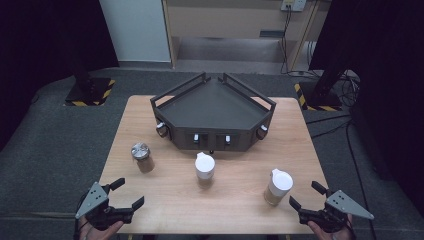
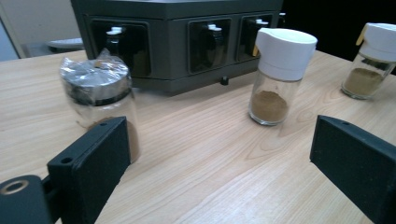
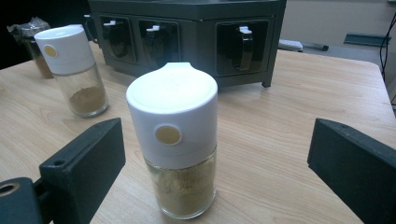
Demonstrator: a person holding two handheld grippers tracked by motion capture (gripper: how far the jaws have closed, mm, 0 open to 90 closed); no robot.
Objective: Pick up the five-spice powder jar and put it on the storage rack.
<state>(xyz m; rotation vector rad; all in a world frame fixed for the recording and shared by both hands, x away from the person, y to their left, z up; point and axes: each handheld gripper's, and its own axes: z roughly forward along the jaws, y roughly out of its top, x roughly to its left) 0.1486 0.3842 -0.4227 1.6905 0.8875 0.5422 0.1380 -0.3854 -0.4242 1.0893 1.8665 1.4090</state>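
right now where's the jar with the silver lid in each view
High view: silver-lid jar at table's left, ahead of the left gripper.
Left gripper view: left side, just beyond the left jaw.
Right gripper view: far top-left corner, partly cut off.
Shared landmark: dark rack.

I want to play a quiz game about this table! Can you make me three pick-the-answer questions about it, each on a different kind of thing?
1. Where is the jar with the silver lid?
A. on the table's left side
B. inside the dark rack
C. on the floor

2. How many jars have white lids?
A. one
B. two
C. four

3. How does the right gripper stand?
A. shut on a jar
B. open, holding nothing
C. lying on the rack

Answers:
1 A, it stands left of the white-lid jars, in front of the rack.
2 B, the middle and right jars.
3 B, its jaws are apart, either side of the right jar.
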